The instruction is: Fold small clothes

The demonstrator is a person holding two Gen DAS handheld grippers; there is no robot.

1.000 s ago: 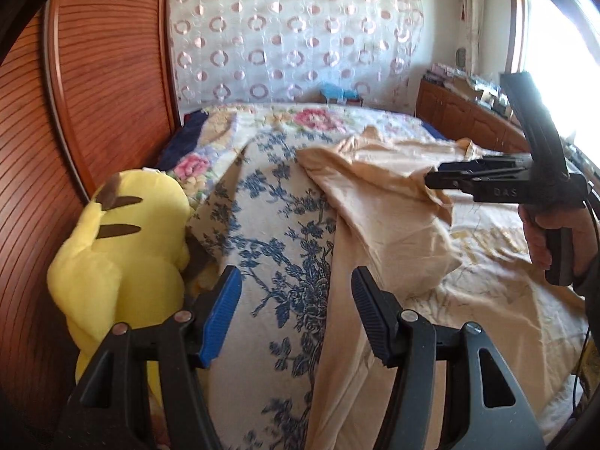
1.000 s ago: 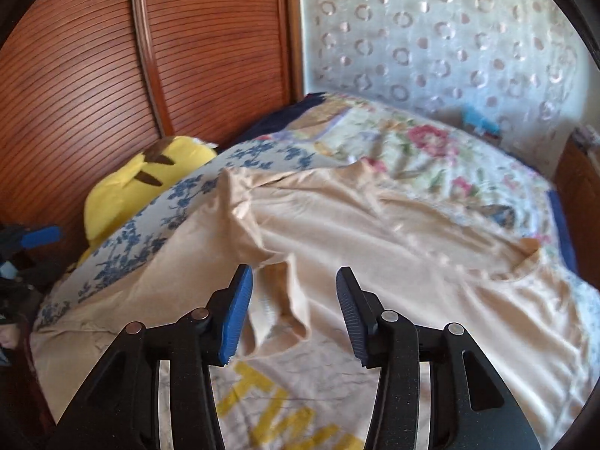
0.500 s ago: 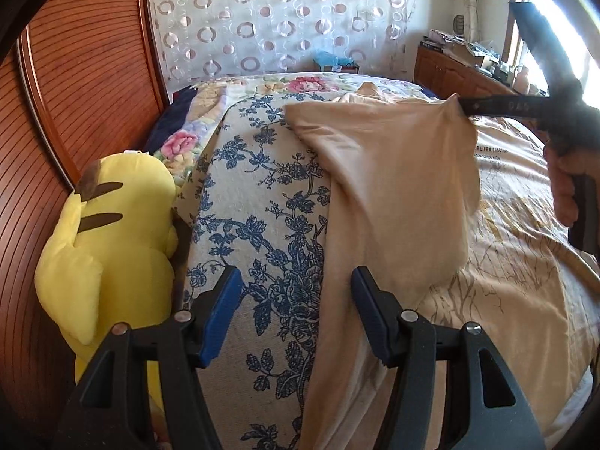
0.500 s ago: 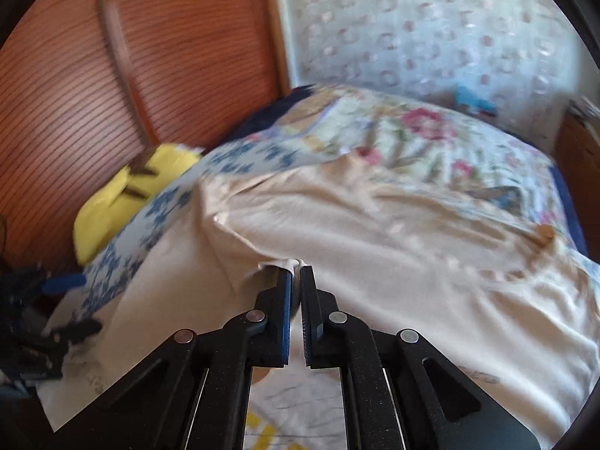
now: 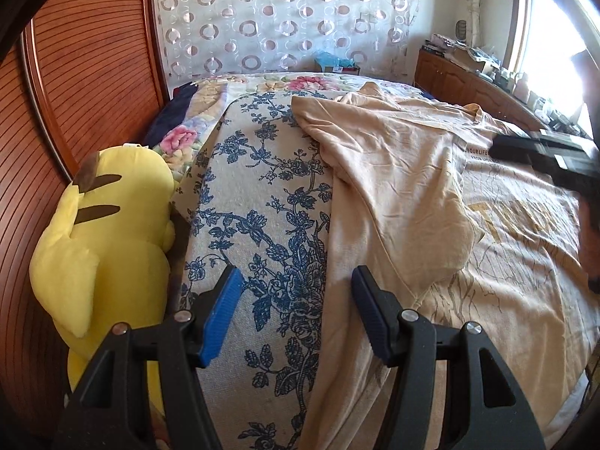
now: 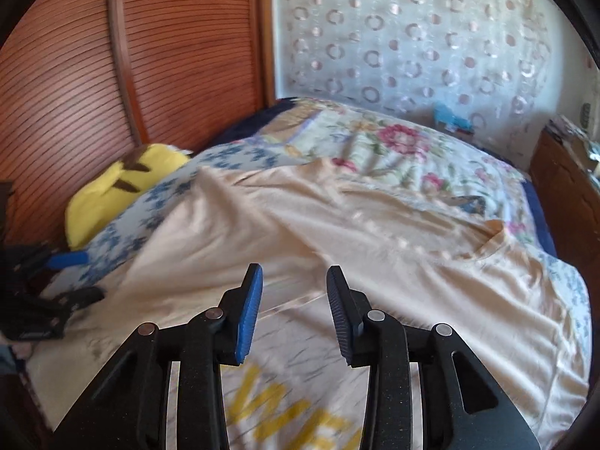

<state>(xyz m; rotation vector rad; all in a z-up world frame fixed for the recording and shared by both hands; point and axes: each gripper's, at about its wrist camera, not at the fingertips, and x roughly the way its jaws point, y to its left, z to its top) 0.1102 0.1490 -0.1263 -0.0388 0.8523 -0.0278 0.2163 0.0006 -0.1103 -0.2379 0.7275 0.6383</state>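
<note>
The peach T-shirt (image 5: 393, 172) lies spread across the bed (image 5: 262, 195), its printed front up and its body reaching toward the bed's near edge. One side panel with its sleeve is folded in over the print, so the first fold looks done on that side. It covers the blue-flowered cover only partly; a strip of cover shows along the bed's left edge, beside the yellow plush toy (image 5: 108, 232) wedged against the wooden headboard (image 5: 86, 86).

The left gripper (image 5: 296, 313) hangs over that left edge with its jaws well apart and nothing between them; the shirt's side edge runs just under the right-hand finger. The right gripper (image 6: 294, 307) has just been opening; its jaws stand moderately apart over the printed chest, empty, the cloth lying free below.

This is thin, soft jersey: light, limp, no stiffness to hold a crease, and it will sag and drag wrinkles if lifted from one point. My guess is it wants pinching at two spots along one edge, say hem corner and shoulder seam, taking both layers where it is doubled. The far sleeve near the bed's right edge looks like the next natural place to take hold.
</note>
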